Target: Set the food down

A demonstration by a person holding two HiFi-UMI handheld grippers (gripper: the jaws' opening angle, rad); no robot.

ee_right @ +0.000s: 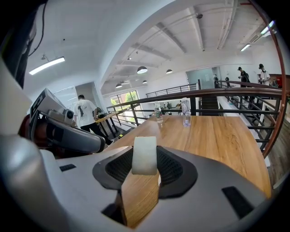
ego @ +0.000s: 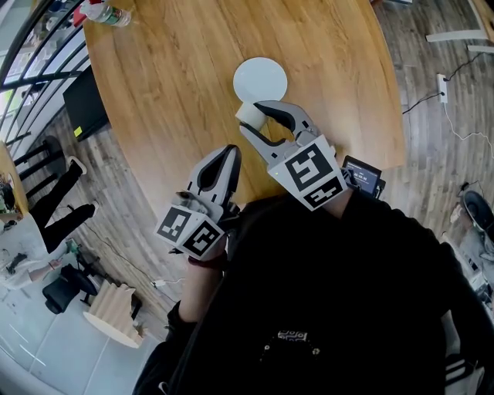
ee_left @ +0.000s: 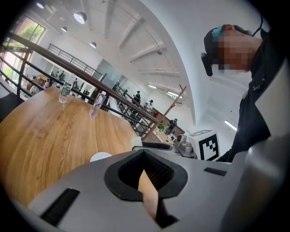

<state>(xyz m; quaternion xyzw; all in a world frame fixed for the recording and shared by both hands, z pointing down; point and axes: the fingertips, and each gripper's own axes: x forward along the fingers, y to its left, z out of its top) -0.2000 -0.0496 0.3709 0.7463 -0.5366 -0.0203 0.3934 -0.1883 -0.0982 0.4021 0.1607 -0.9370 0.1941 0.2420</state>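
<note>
- Round wooden surface [ego: 170, 92] is taking up most of the head view, w/ plank floor [ego: 432, 123] showing around it and a railing [ego: 31, 62] running along the left side.
- Person in dark clothing [ego: 332, 293] is standing at the near edge of the surface, holding both grippers out over it.
- Right gripper [ego: 251, 117] is reaching furthest in, toward the middle. It's clamping a pale piece of food [ego: 247, 113] between its pads. The right gripper view is showing the same: gripper [ee_right: 144, 158] w/ jaws pressing on both sides of the white, rounded food [ee_right: 144, 154], wood grain visible under it.
- Left gripper [ego: 229, 152] is hovering nearer the person, to the left of the right one and apart from it. Its jaws are meeting at the tips w/ nothing between them. In the left gripper view the gripper [ee_left: 144, 168] is showing only a thin wedge of wood behind the closed tips.
- White round plate [ego: 260, 79] is lying flat near the middle of the surface. It's also peeking over the left gripper's body [ee_left: 100, 156].
- Food is sitting at the plate's near rim in the head view, held up in the gripper; can't tell whether it's touching the plate.
- Bottle [ego: 104, 14] is lying at the far left edge of the surface, well apart from plate & grippers.
</note>
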